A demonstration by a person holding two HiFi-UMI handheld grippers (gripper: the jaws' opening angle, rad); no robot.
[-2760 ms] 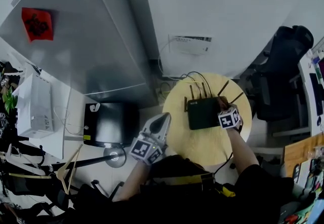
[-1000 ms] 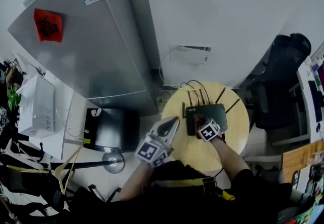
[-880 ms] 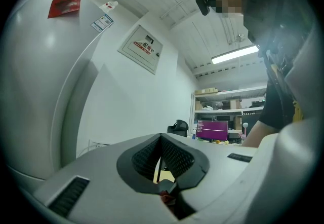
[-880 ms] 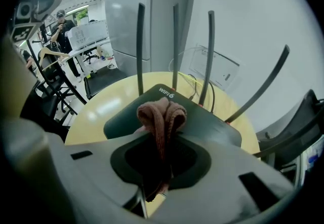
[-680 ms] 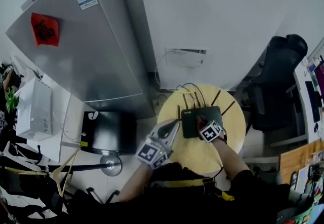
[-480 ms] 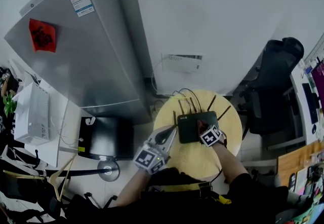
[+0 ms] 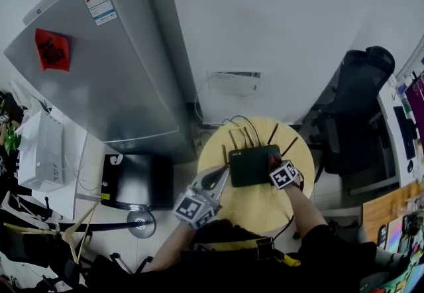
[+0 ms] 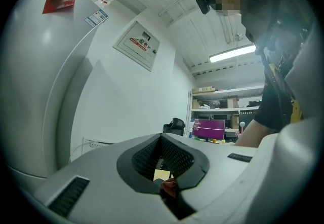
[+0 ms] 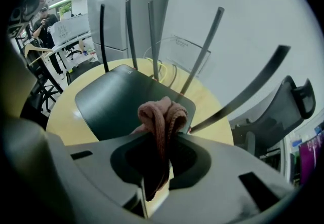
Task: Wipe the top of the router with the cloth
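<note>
The right gripper pinches the bunched pink cloth, which lies on the router's top near its right edge. The forearm reaches in across the round table. The left gripper hovers just left of the router, its jaws pressed together and empty.

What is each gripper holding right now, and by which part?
Right gripper pinches the pink cloth by a bunched fold, over the router. Left gripper holds nothing.

Wearing a black short-sleeved top, yellow strap crossing it, grey left gripper and right gripper each carrying a black-and-white marker cube.
</note>
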